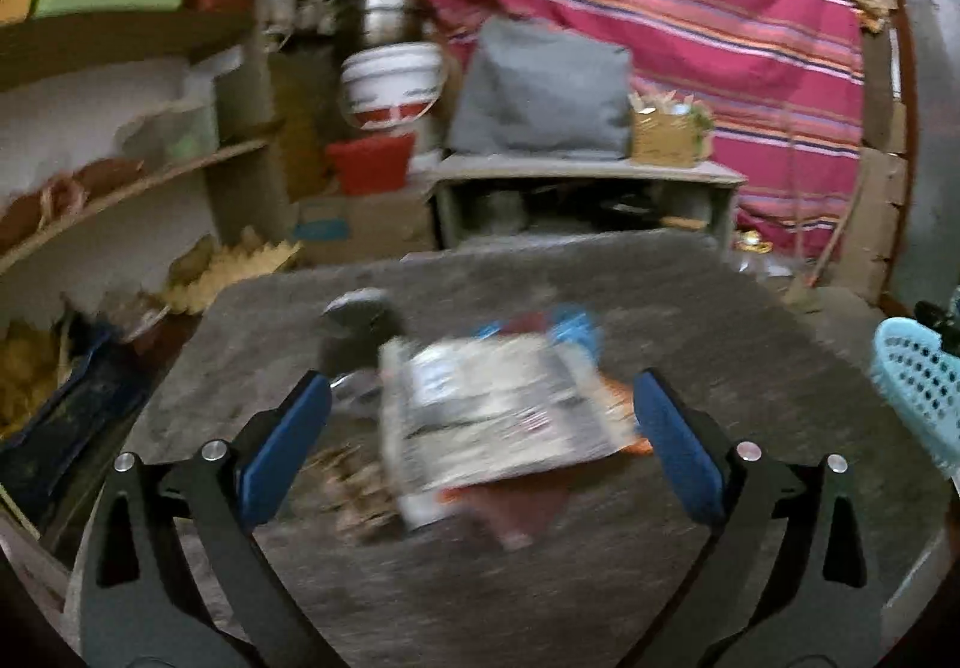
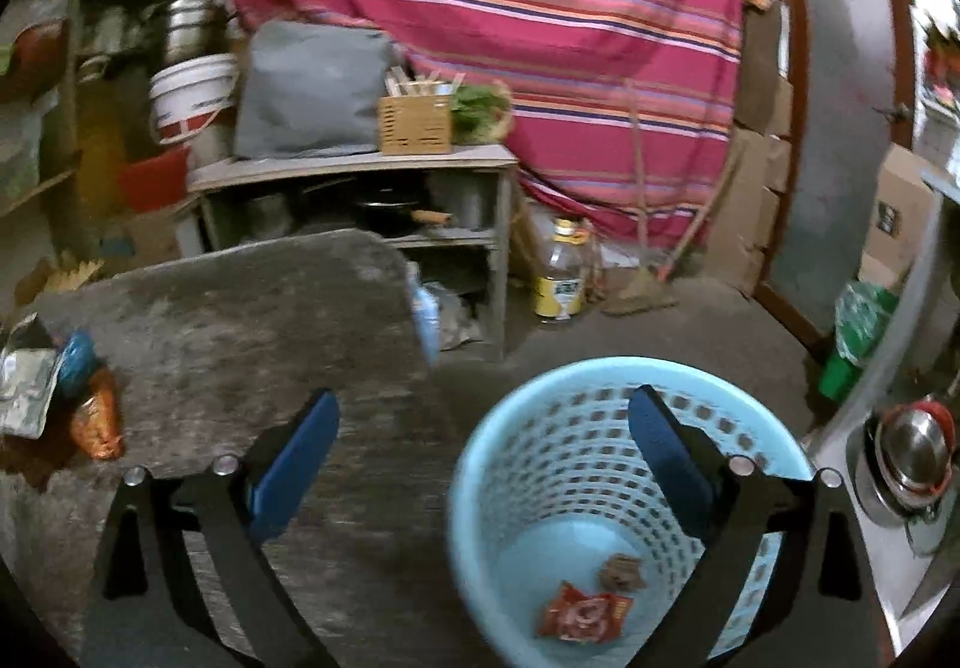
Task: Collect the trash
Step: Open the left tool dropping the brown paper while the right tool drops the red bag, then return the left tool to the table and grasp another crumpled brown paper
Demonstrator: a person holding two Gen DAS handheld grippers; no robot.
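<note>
1. Between the left gripper's (image 1: 480, 416) wide-open jaws lay a silver printed wrapper (image 1: 498, 416) on the grey worktop (image 1: 720, 320), pads clear of it on both sides; long axis ran roughly across the jaw gap, blurred.
2. Right gripper (image 2: 483, 428) was open too, nothing held, hanging over the blue basket (image 2: 480, 488); a red packet (image 2: 582, 617) and a brown scrap (image 2: 621, 572) lay in its bottom.
3. Further out, more trash (image 2: 60, 392) sat far to the left in the right wrist view, so the left hand was judged nearer for the next grab.
4. Basket was to the right of the pile, beside the worktop.
</note>
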